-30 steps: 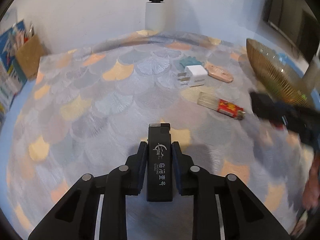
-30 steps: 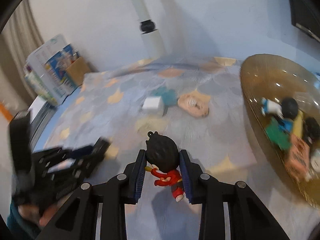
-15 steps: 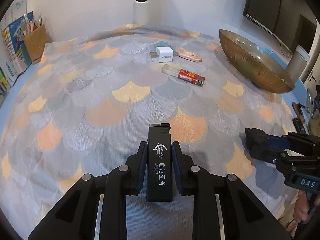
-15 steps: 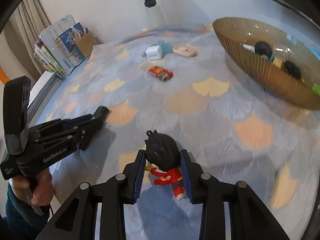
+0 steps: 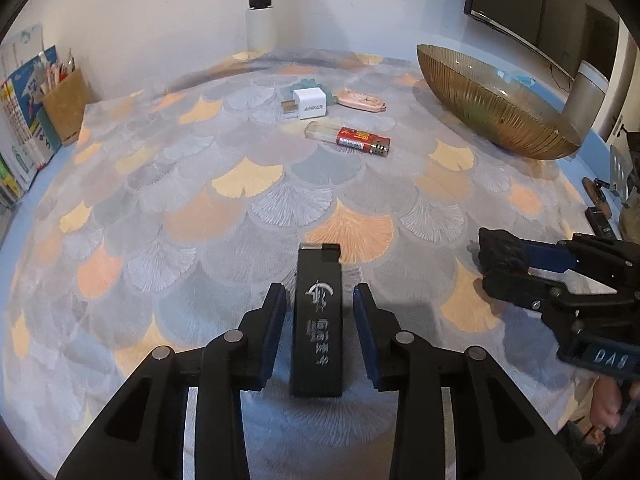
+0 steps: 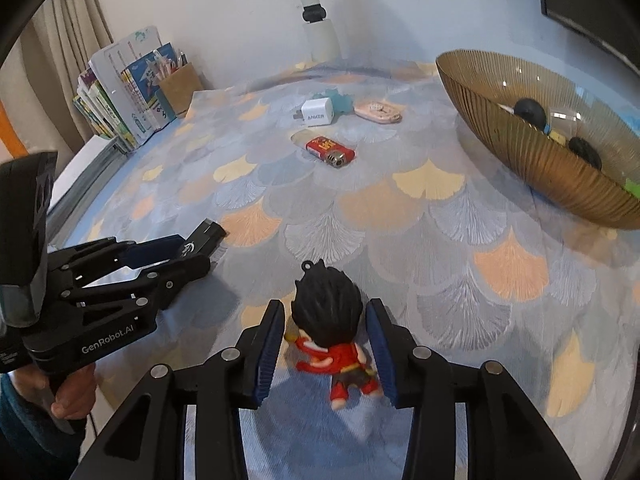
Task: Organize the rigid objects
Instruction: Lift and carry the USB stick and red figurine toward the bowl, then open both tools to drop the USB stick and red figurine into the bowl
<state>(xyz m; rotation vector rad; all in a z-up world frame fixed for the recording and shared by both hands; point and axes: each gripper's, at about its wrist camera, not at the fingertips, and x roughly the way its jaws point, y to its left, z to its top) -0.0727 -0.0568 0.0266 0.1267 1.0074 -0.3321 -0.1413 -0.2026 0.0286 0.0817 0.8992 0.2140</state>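
- Two grippers, two objects, both low at the near edge of the table (image 5: pixel 248 176), which wears a fan-patterned cloth. The left gripper (image 5: pixel 320 312) stands spread, the black lighter (image 5: pixel 318 320) lying between its blue pads with a clear gap on each side.
- Right gripper (image 6: pixel 326 334) spread too: the little figure (image 6: pixel 330 328), black spiky hair and red clothes, lies between the pads, which look barely clear of it.
- My read: both pieces look just set down on the cloth, or not yet gripped. I cannot say which.
- Next move, if they are to join the others: pinch each squarely, lift, and carry it to the ribbed gold bowl (image 6: pixel 552 160) at the far right corner, which already holds some dark items.
- Writing: "ANKER" on the white charger (image 5: pixel 309 103) near the far edge; a red-labelled lighter (image 5: pixel 347 140) just in front of it, print too small to read. "GenRobot.AI" shows on the left gripper's body, "DAS" on the right's. The black lighter's silver logo and characters are unreadable.
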